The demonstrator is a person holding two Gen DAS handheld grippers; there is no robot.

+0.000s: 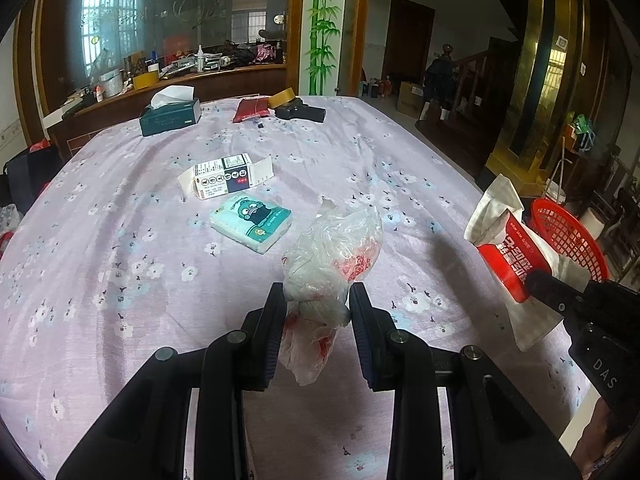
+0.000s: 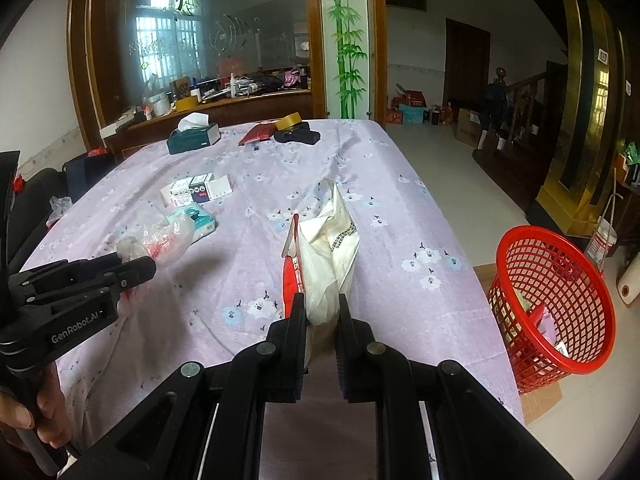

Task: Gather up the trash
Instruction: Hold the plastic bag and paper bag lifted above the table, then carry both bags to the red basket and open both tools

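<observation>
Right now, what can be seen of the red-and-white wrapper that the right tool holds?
The red-and-white crumpled paper-like wrapper is an emptied pack: a red printed face with white lettering on one side, a creased off-white side with small black print on the other. It stands nearly upright, its torn top open and flared. The right tool is shut on its lower end, one finger on each side. It hangs above the lilac flowered tablecloth, touching nothing else.

A lived-in family home is showing here: a flowered lilac cloth (image 2: 400,216) is covering the tabletop, a tissue box (image 2: 193,137) is sitting at its far end, a glass partition etched with fish (image 2: 200,36) is standing behind a cluttered wooden ledge (image 2: 240,100), a wooden staircase (image 2: 520,92) is rising at the right, and cardboard boxes (image 2: 468,122) are lying on the tiled floor.
</observation>
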